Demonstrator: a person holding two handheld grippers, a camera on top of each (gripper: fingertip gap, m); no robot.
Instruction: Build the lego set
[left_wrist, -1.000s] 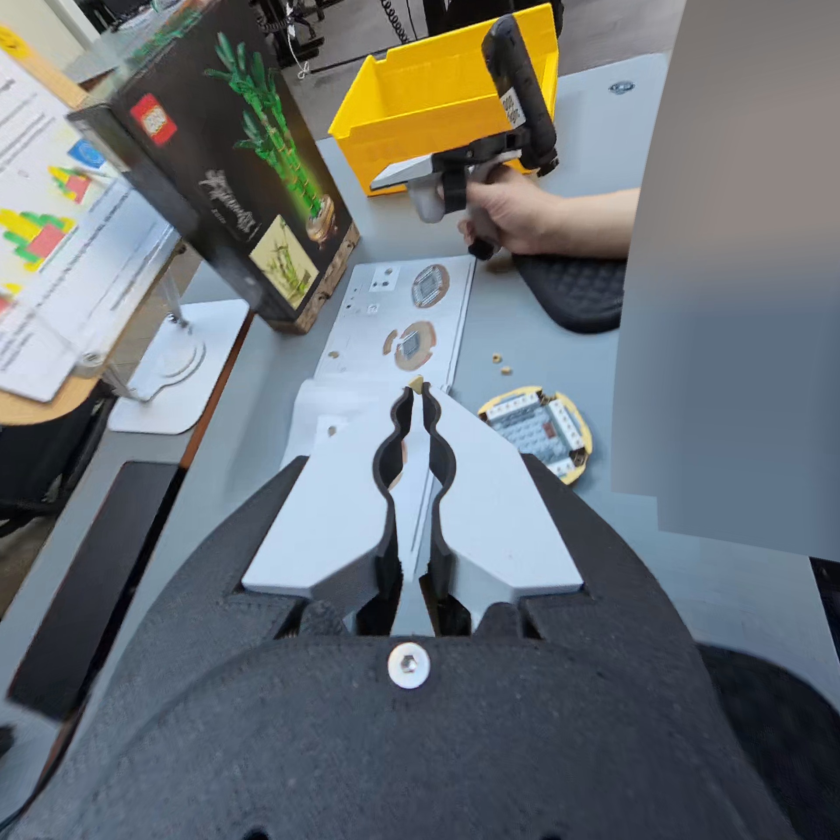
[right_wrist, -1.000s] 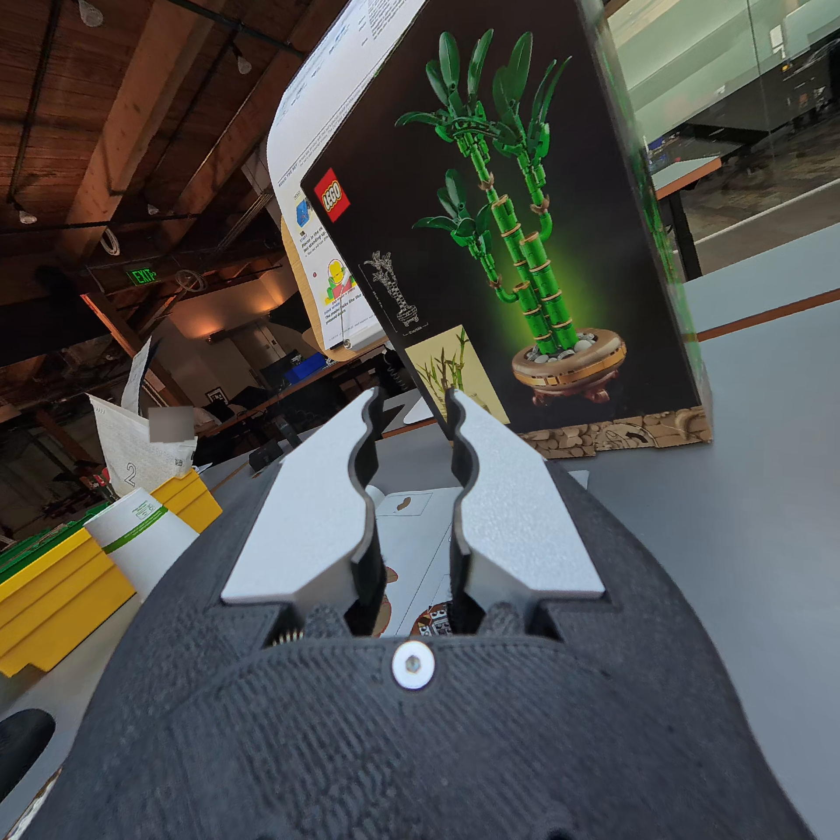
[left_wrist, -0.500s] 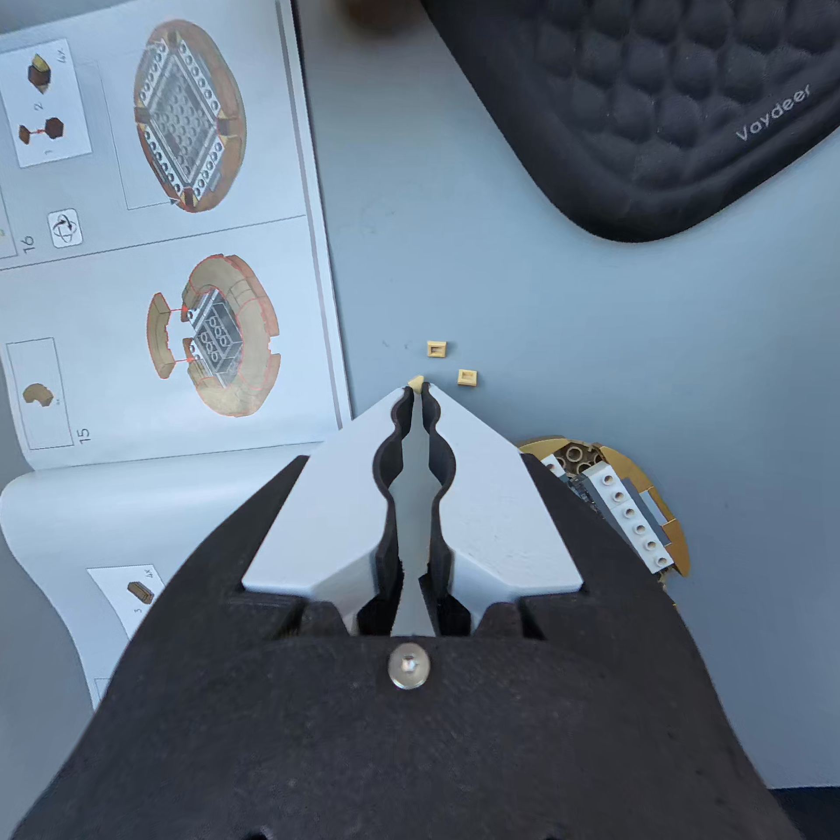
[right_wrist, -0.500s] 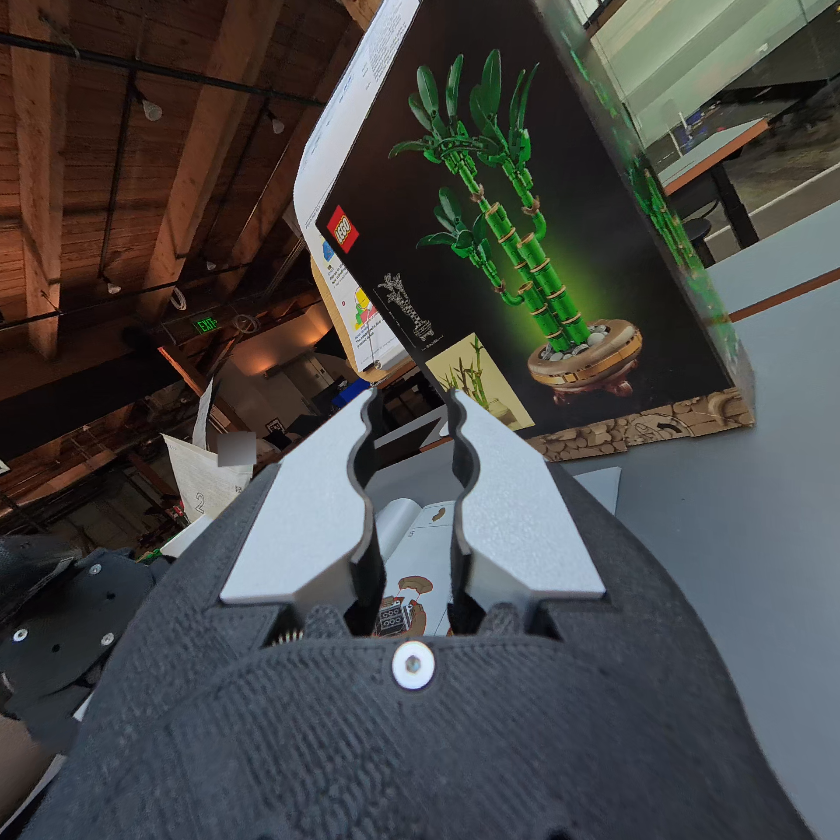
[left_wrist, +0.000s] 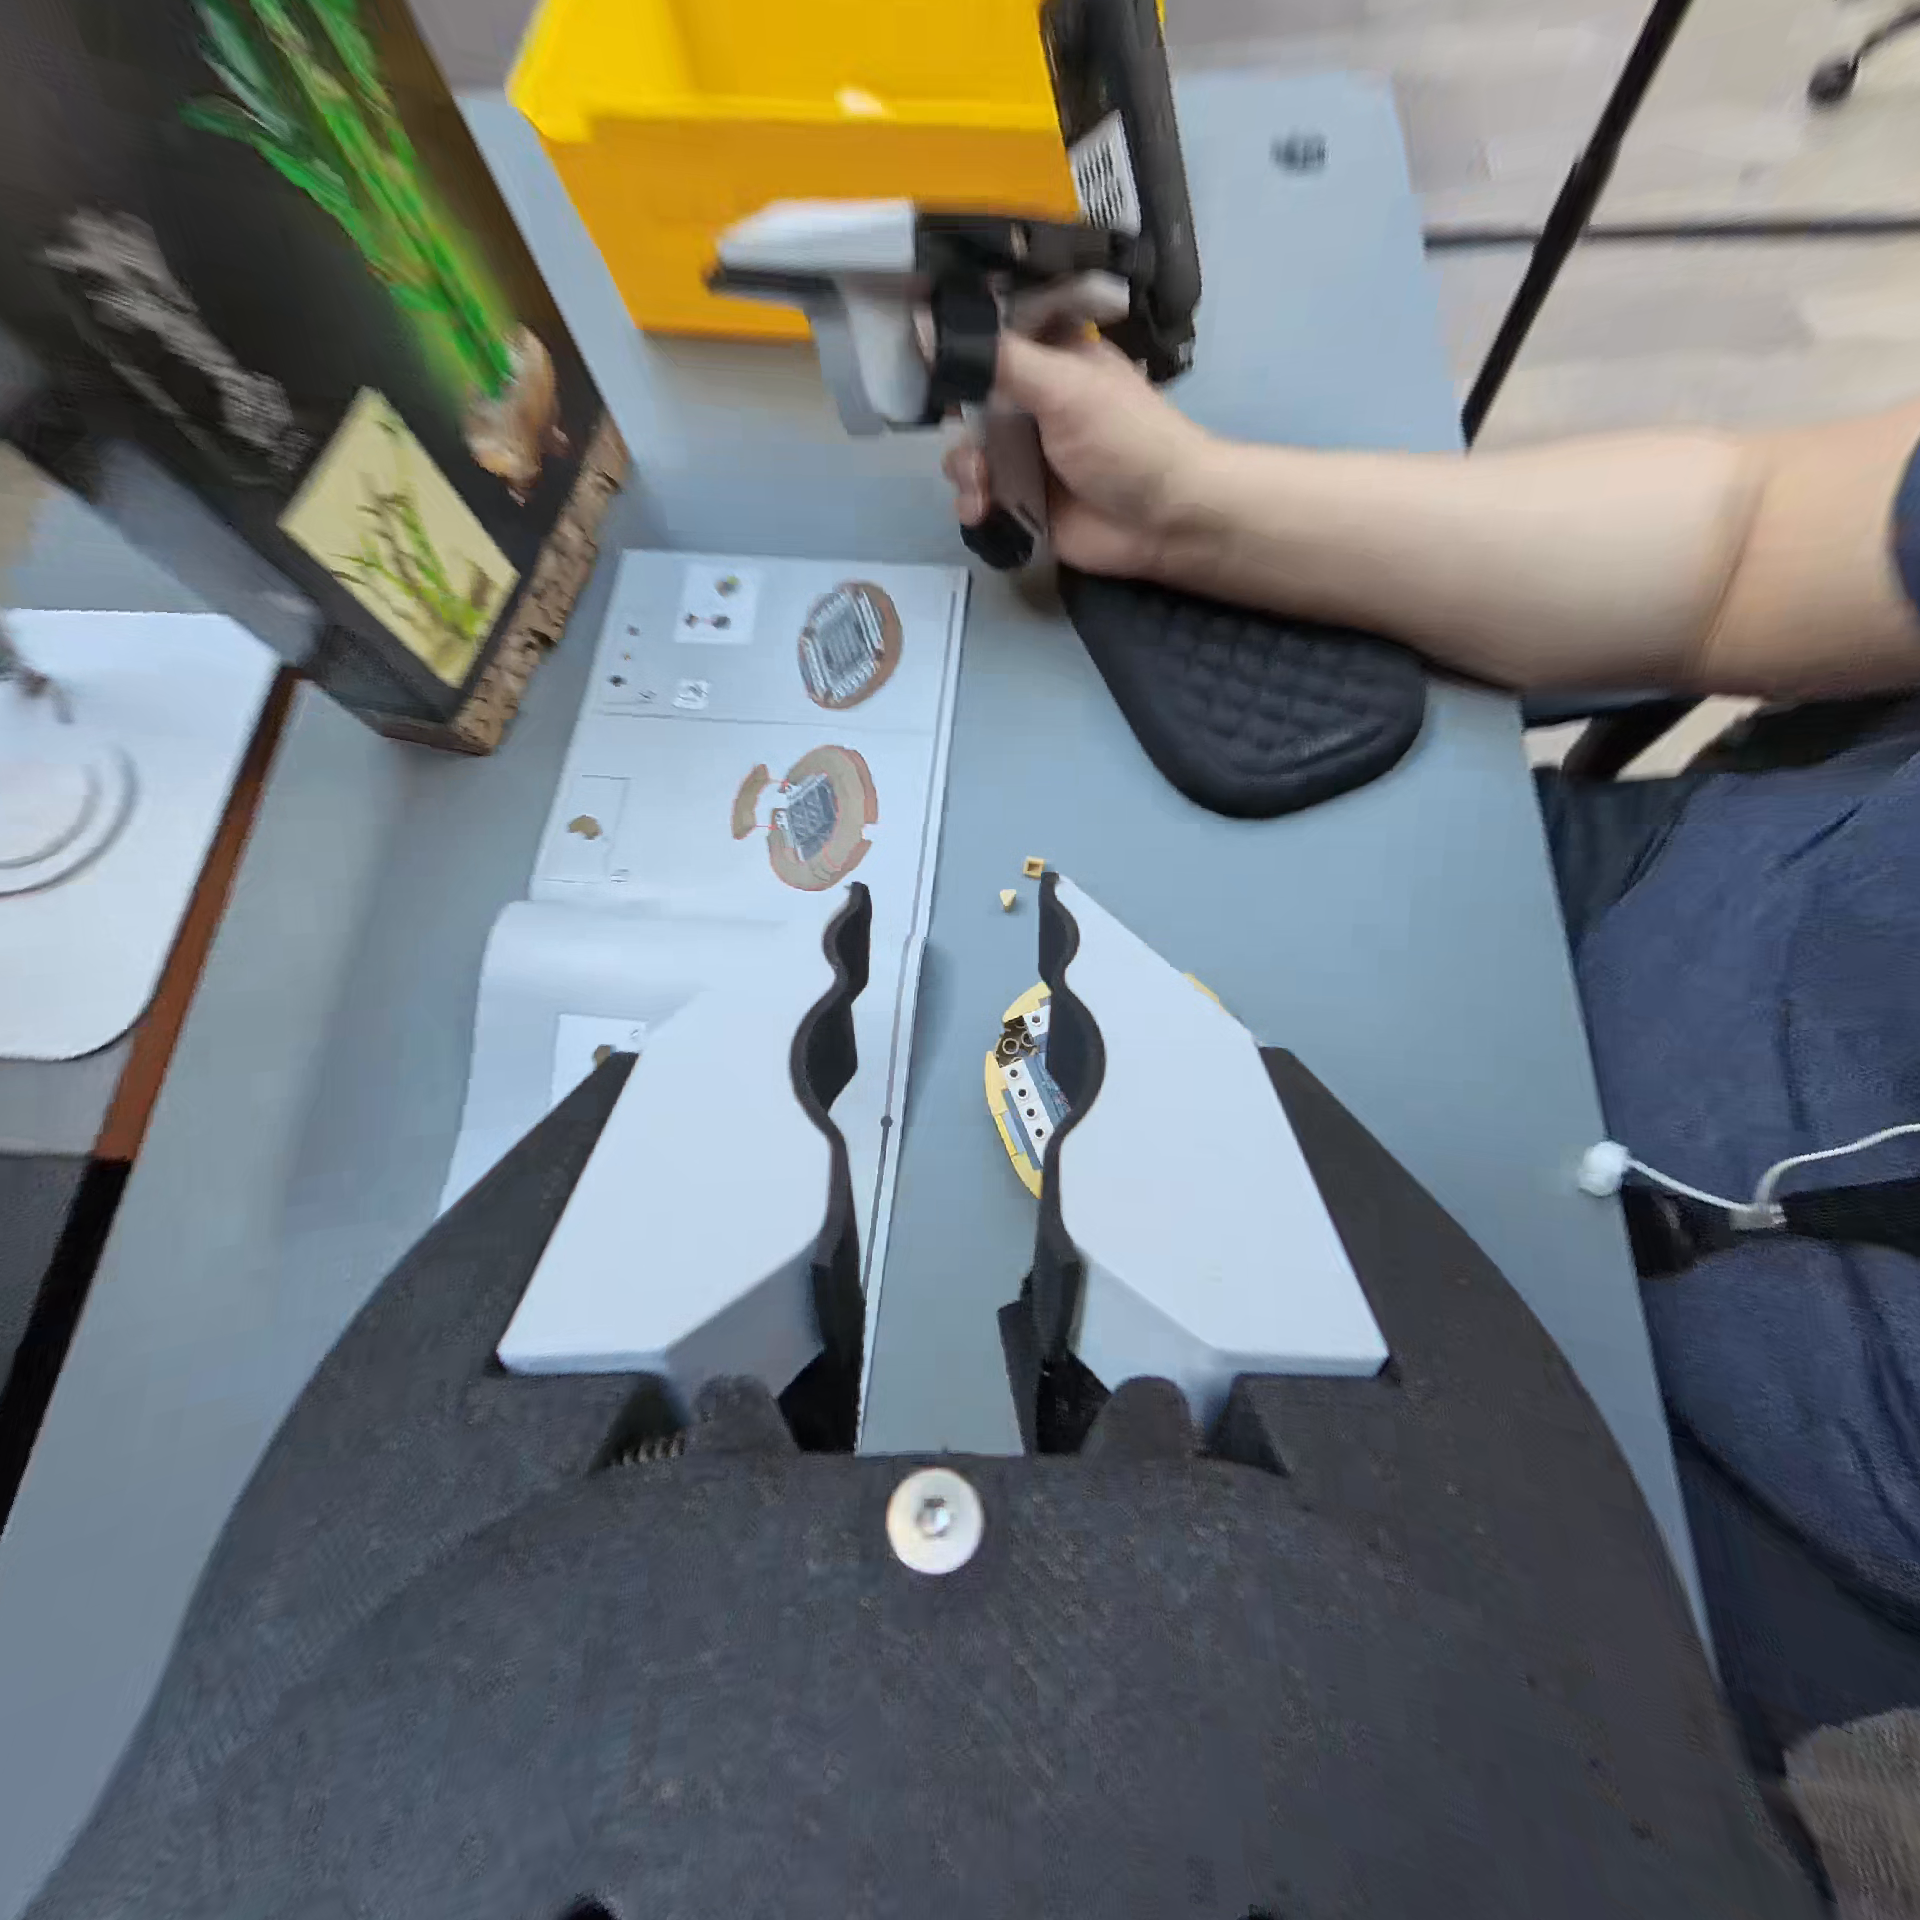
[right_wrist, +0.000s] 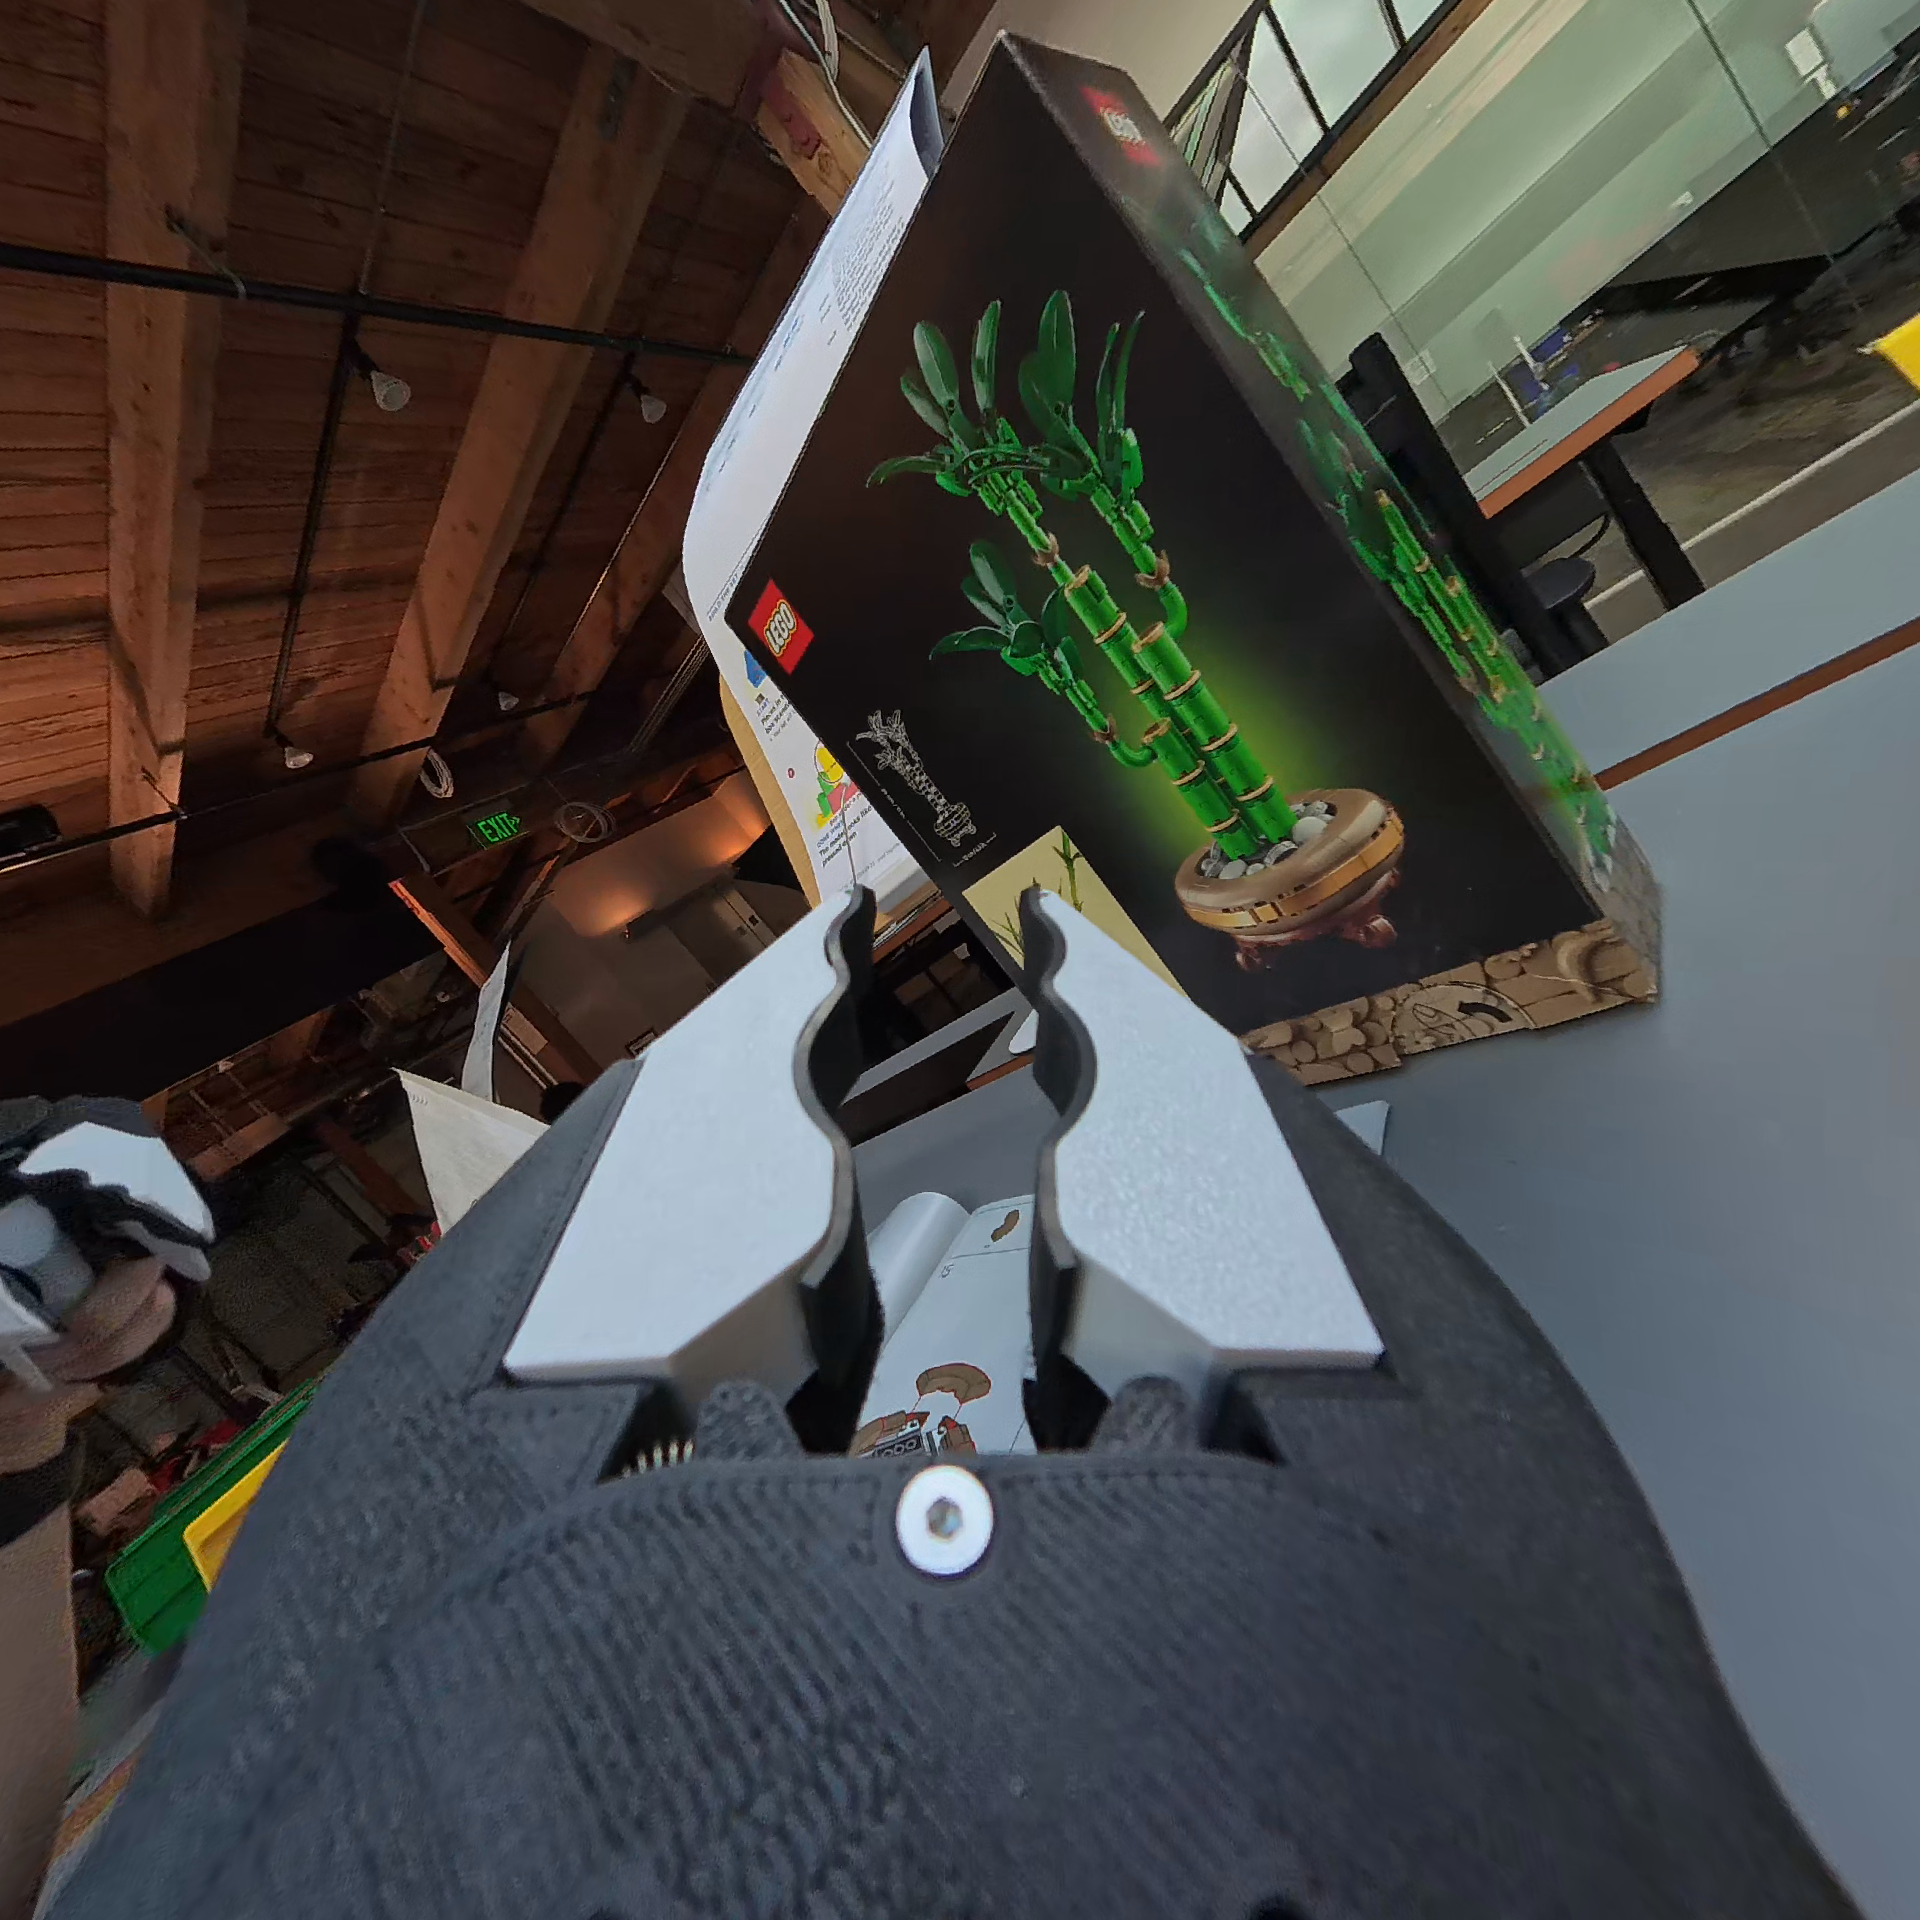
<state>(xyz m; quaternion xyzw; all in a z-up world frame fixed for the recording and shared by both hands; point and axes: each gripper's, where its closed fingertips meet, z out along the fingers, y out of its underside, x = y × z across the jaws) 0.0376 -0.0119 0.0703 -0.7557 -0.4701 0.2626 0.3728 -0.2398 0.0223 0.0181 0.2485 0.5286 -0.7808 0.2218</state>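
My left gripper is open and empty, held above the grey table. A round tan and grey lego base lies on the table, partly hidden behind my right finger. Two tiny tan pieces lie just beyond the fingertips. The open instruction booklet lies to the left. My right gripper is open and empty, tilted up toward the lego box. It also shows in the left wrist view, held in a hand at the back.
A yellow bin stands at the back. The lego box stands at the back left. A black wrist rest lies under the person's forearm. The person's lap is at the right table edge.
My left gripper was shut on a small tan piece and is now open without it. It has pulled up and back from the table. My right gripper has tilted further up.
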